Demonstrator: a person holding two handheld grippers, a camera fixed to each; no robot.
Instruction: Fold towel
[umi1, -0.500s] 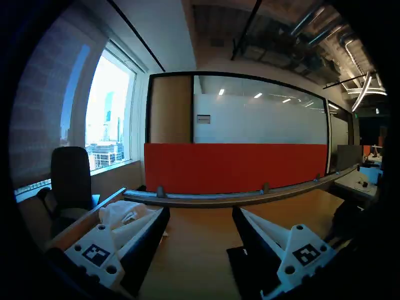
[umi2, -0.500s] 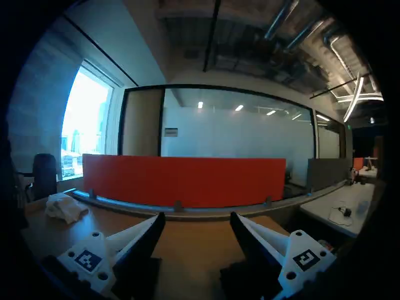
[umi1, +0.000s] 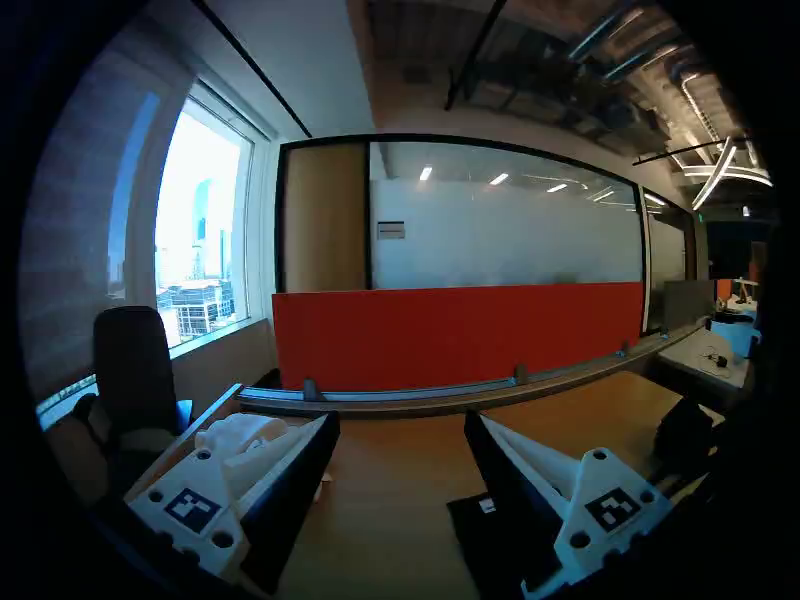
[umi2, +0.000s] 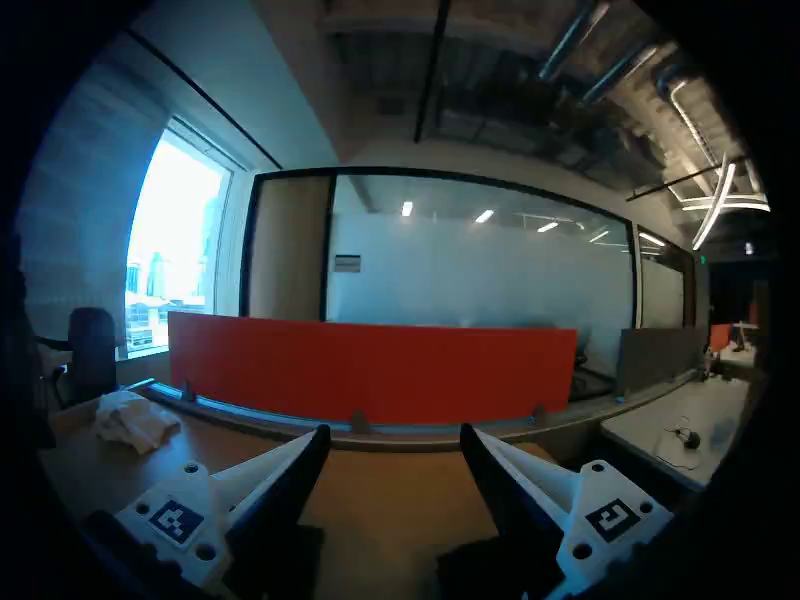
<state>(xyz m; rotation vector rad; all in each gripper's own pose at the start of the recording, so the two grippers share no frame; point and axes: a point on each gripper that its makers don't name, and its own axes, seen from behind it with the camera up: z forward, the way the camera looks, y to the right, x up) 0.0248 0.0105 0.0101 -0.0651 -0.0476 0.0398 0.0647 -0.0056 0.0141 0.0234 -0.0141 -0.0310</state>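
In the left gripper view, a black office chair (umi1: 135, 360) stands far to the left, under a bright window (umi1: 200, 260). Just beside the chair, a white towel (umi1: 240, 435) lies in a crumpled heap on the wooden bench (umi1: 400, 480), close to its left back corner. One finger of the left tongs (umi1: 400, 420) hides part of the towel. The left tongs are wide apart with nothing between them, and they do not touch the towel. Behind the bench runs a red divider (umi1: 460, 335), and above that is a frosted glass wall (umi1: 500, 230). In the right gripper view, the towel (umi2: 130, 418) sits far to the left on the bench, in front of the divider. The right tongs (umi2: 393, 432) are wide apart too, hold nothing, and are well apart from the towel. Far to the right is a second bench (umi2: 650, 430), white, with a small dark thing and a cord on it.
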